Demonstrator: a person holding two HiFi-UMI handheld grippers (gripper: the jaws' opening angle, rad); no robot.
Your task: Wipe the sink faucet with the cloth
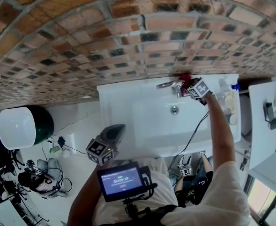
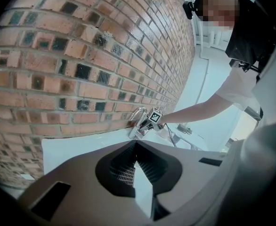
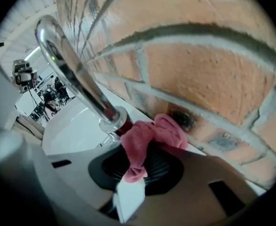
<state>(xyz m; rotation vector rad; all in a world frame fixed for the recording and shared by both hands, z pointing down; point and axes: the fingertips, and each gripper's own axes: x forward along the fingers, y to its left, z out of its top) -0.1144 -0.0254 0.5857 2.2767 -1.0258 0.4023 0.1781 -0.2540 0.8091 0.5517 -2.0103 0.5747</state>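
Note:
A chrome faucet (image 1: 168,84) stands at the back of the white sink (image 1: 119,98), against the brick wall. My right gripper (image 1: 186,85) is at the faucet's base, shut on a pink-red cloth (image 1: 185,76). In the right gripper view the bunched cloth (image 3: 150,138) sticks out of the jaws and touches the faucet's base collar (image 3: 112,119), while the curved spout (image 3: 67,60) rises to the left. My left gripper (image 1: 119,128) hangs in front of the sink's left corner, shut and holding nothing. From it the faucet (image 2: 138,114) and the right gripper's marker cube (image 2: 154,118) show far off.
The brick wall (image 1: 105,32) runs right behind the faucet. Bottles (image 1: 227,100) stand on the sink's right end, and a white counter (image 1: 265,126) lies further right. The drain (image 1: 174,109) sits mid-basin. A cable hangs from my right arm over the sink's front.

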